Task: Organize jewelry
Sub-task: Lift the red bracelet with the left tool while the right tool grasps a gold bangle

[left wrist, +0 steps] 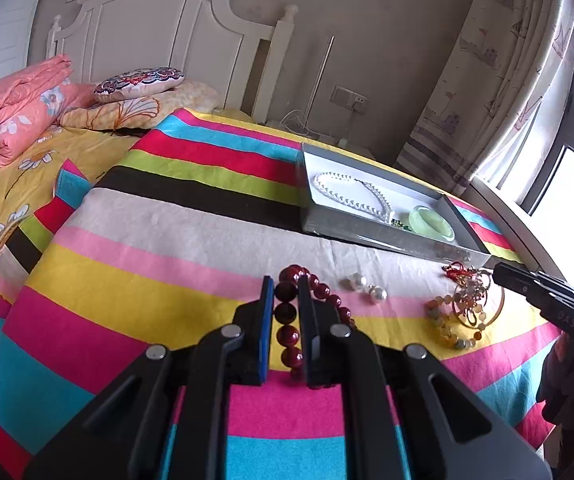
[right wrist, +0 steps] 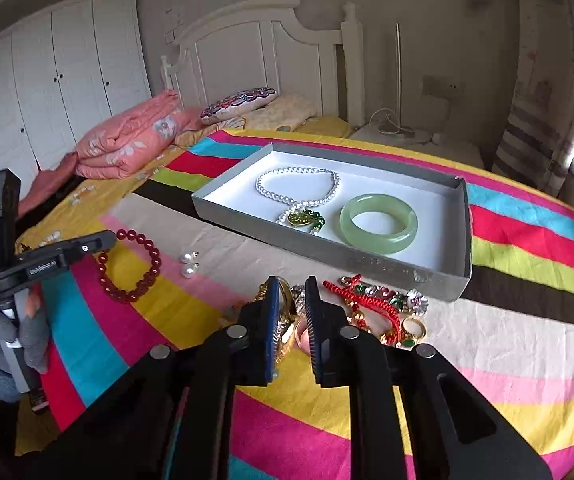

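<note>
The left gripper (left wrist: 287, 284) has its two fingers on either side of the red bead bracelet (left wrist: 289, 334), with several beads in the narrow gap. The pads look very close to the beads, but I cannot tell if they really press them. The nearest part of the bracelet is hidden behind the gripper body. In the right wrist view this bracelet (right wrist: 129, 266) lies as a ring on the striped blanket (right wrist: 507, 340), and the left gripper (right wrist: 105, 240) reaches its 11 o'clock edge from the side, held by a hand in a grey glove (right wrist: 3, 344).

The right gripper (right wrist: 291, 284) is spread a little, its fingers standing over a gold-coloured piece (right wrist: 287, 320) that is mostly covered and hard to name. At 3 o'clock from it is a tangled pile with red cord (right wrist: 379, 308), where single pieces cannot be separated.

The grey tray (right wrist: 215, 192) lies at 12 o'clock and holds a pearl necklace (right wrist: 299, 188) with a green pendant (right wrist: 305, 218) and a jade bangle (right wrist: 379, 222). Two pearl earrings (right wrist: 189, 264) lie on the blanket between the bracelet and the tray.
</note>
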A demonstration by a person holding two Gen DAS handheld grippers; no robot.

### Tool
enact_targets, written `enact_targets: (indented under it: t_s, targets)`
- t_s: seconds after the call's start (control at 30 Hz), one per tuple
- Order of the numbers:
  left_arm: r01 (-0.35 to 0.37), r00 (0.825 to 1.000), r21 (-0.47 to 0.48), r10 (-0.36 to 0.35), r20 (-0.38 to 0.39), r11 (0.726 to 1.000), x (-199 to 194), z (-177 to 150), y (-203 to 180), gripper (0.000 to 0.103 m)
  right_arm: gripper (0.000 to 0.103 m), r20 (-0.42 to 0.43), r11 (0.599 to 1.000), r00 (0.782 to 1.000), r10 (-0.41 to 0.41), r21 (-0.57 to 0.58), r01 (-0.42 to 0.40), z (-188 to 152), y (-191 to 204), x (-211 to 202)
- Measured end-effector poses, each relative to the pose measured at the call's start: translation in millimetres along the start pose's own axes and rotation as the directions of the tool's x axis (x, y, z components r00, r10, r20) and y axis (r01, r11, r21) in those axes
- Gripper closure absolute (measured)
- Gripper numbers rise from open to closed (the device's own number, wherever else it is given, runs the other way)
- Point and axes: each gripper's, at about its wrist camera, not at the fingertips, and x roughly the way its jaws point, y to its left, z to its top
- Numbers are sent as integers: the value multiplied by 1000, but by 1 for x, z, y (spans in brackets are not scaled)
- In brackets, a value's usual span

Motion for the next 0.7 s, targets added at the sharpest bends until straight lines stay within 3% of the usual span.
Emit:
enact_targets:
  t_s: [0.13,0.27,0.33,0.47,0.7]
  targets:
    - [-3,1000,-1,3,-5,1000,1,0,0,92,86,-85,996,993,-83,-38,80,-17,1,-2]
    - [-1,1000,-13,1,-19,1000,0,1,-1,92,86,-131,998,990,-53,11,54,-35,-9,-6]
    - [10,1000,-8,-10,-8,1000,-3,1,-6,92,86,-136,998,991,-9,66,18,-36,-16,-4]
    - [106,994,-33,-105,31,994,-18,5,-21,92,86,-133,989,990,51,144,-32,-33,-21,0]
    - [122,988,35,-124,91,992,-49,10,-47,92,85,-58,978,995,84,194,-72,-28,-19,-17]
